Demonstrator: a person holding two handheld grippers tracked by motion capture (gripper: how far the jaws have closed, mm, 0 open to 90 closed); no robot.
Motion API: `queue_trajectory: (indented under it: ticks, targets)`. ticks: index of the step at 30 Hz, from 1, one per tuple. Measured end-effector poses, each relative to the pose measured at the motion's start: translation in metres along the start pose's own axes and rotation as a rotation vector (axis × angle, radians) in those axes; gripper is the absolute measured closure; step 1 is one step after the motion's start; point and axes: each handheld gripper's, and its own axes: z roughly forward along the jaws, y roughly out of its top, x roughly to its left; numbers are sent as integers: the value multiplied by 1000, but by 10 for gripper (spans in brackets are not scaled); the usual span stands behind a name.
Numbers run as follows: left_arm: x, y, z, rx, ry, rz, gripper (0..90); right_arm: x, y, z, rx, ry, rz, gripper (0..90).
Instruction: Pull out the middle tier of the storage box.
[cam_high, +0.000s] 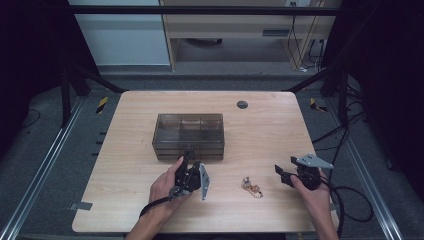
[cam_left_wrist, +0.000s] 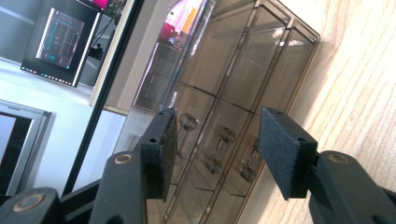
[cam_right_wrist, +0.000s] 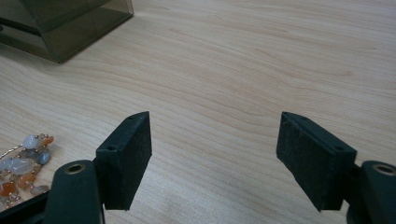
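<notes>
A smoky see-through drawer box (cam_high: 188, 136) stands mid-table. My left gripper (cam_high: 186, 157), rolled onto its side in a hand, points at the box's front face and is nearly touching it. In the left gripper view the left gripper (cam_left_wrist: 219, 123) is open, and the box (cam_left_wrist: 243, 60) with its small drawer handles (cam_left_wrist: 226, 135) shows between the jaws. A beaded piece of jewellery (cam_high: 251, 187) lies on the wood in front of the box, to its right. My right gripper (cam_high: 282, 173) hovers open just right of it. In the right gripper view the right gripper (cam_right_wrist: 215, 128) holds nothing and the beads (cam_right_wrist: 23, 163) lie at lower left.
The wooden table (cam_high: 260, 130) has a round grey grommet (cam_high: 242, 104) near its far edge. A corner of the box (cam_right_wrist: 70, 23) sits at the upper left of the right gripper view. Metal rails run along both sides of the table.
</notes>
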Motion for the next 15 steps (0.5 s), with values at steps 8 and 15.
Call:
queue_trajectory:
  ticks: [8, 15]
  targets:
    - [-4, 1, 1, 5, 8, 22, 515, 4, 1, -1, -19, -7, -4, 210]
    - [-10, 0, 5, 27, 24, 67, 554, 4, 1, -2, -26, -19, -8, 207]
